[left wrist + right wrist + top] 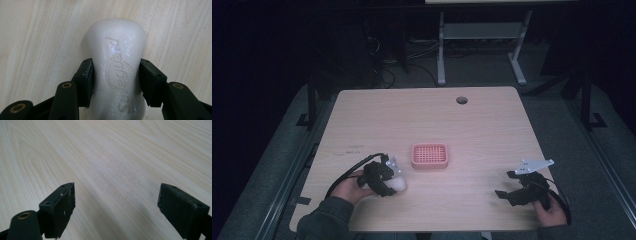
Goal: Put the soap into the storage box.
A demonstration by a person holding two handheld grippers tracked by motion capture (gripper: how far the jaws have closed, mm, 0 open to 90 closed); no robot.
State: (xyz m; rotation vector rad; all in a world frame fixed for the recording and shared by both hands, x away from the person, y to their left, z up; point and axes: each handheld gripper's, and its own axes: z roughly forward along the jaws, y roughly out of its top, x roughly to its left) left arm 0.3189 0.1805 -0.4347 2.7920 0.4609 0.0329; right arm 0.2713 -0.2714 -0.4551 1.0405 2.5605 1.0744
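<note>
Gripping white soap bar in left gripper, pads pressing both long sides at mid-length, bar's rounded end jutting past the tips, lying on wooden table. Idling off to its right, well apart: right gripper, jaws spread wide, holding nothing. Sitting just beyond the soap: pink soap dish.

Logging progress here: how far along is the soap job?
Done: the left gripper has shut on the white soap bar. In hand: the bar sits on the table, short of the pink soap dish. Left: placing it there. The right gripper is open and idle.
</note>
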